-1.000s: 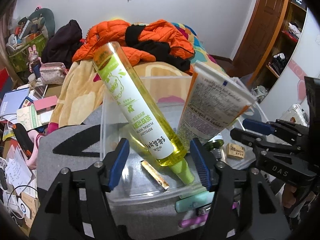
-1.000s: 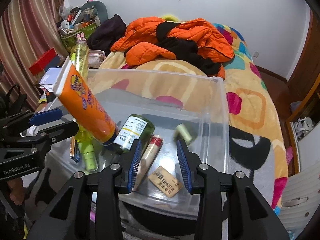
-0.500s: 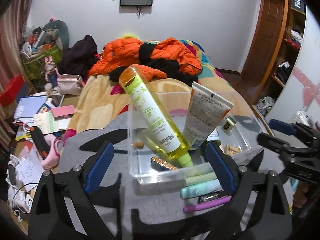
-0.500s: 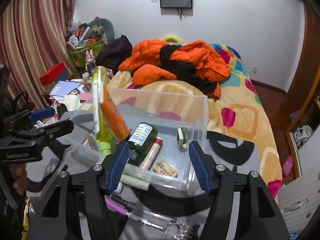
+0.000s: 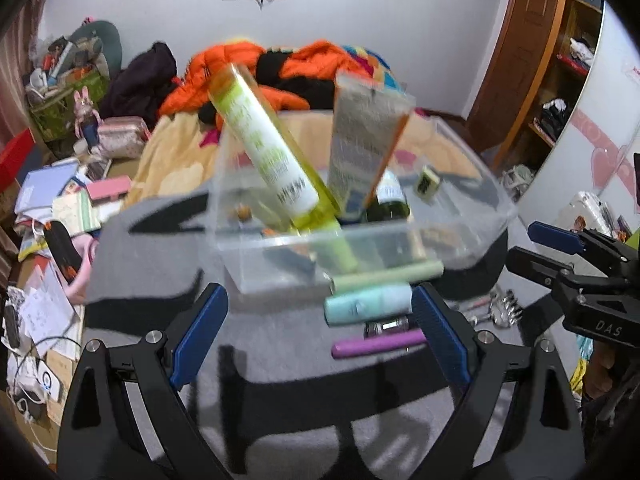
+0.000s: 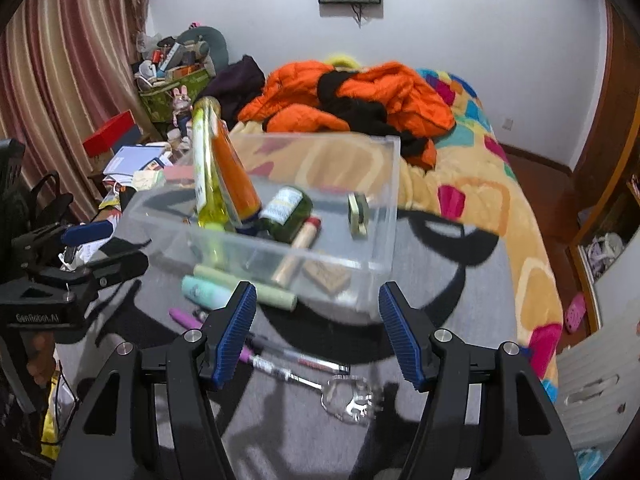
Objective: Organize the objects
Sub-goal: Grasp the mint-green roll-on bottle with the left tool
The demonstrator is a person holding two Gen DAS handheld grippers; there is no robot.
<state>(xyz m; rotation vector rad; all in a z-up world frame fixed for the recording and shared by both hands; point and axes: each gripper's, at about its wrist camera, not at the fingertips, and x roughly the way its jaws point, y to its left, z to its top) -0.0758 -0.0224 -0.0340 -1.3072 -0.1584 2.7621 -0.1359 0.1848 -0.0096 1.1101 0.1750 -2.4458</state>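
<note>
A clear plastic box (image 5: 460,216) (image 6: 384,208) stands on a grey mat. A yellow-green bottle (image 5: 272,160) (image 6: 206,168) and an orange tube (image 5: 360,152) (image 6: 234,176) lean upright inside it. A dark green bottle (image 6: 286,210), a beige stick (image 6: 296,252) and an eraser (image 6: 326,276) lie on its floor. In front of the box lie a pale green tube (image 5: 388,276), a teal tube (image 5: 368,304), a purple pen (image 5: 376,346) and a clear spoon (image 6: 348,396). My left gripper (image 5: 320,320) and right gripper (image 6: 318,320) hover short of the box, both open and holding nothing.
The grey mat (image 6: 440,280) with black shapes covers the bed's near end. An orange jacket (image 6: 360,96) is heaped on the blanket behind the box. Papers, boxes and bags (image 5: 60,200) crowd the left side. A wooden door (image 5: 520,60) is at the right.
Both grippers have drawn back from the box and their jaws have spread wider. The yellow-green bottle and orange tube stay leaning in the box. The loose tubes and pens in front have come into view.
</note>
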